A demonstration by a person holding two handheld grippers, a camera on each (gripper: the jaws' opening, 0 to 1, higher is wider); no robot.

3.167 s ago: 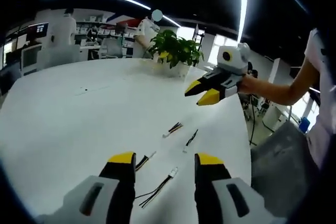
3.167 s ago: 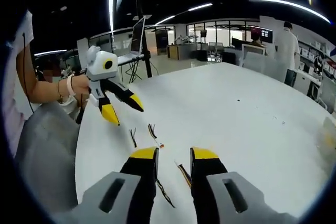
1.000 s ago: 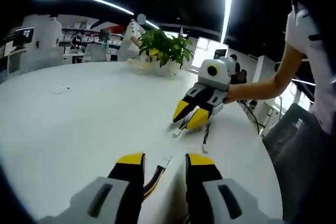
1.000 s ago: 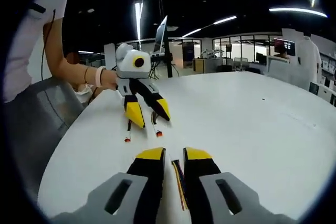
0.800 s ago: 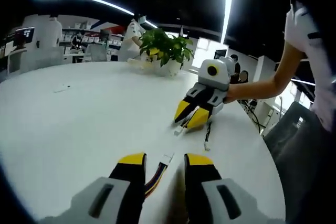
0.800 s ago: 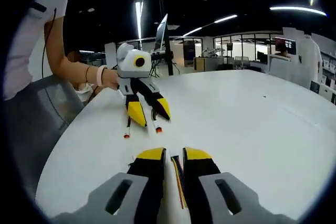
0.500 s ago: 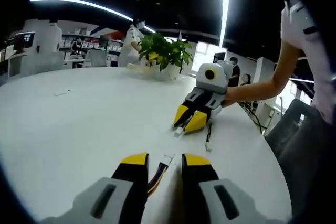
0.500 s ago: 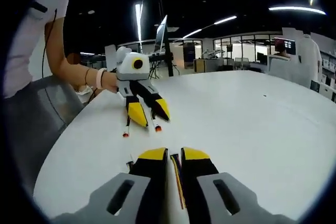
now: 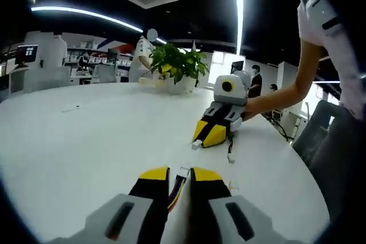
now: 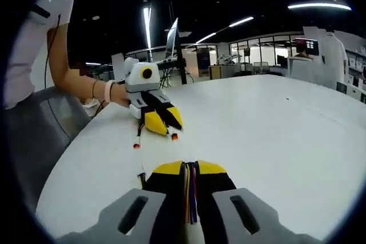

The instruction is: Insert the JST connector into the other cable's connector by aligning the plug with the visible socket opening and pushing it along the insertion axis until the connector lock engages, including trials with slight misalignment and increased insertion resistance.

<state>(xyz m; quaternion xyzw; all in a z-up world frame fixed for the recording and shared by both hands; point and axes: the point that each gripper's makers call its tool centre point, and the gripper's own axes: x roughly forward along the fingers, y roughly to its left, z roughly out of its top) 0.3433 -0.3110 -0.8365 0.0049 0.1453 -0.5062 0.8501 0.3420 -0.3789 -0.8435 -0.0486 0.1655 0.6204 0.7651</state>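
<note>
Grippers both sit low on my white counter (image 9: 86,135). My left gripper (image 9: 178,176) pinches one cable (image 9: 178,182) between its tips; my right gripper (image 10: 190,168) is clamped on another cable (image 10: 190,195), its wires between the jaws.

Left gripper (image 9: 179,174), low over the near table edge, jaws nearly closed. Right gripper (image 10: 190,167) likewise, jaws pressed together. Each is held by a bare forearm (image 9: 274,94) extending from a short sleeve.

Grey hand-held gripper (image 9: 179,176), yellow-tipped black jaws, white short sleeve (image 9: 320,21)
</note>
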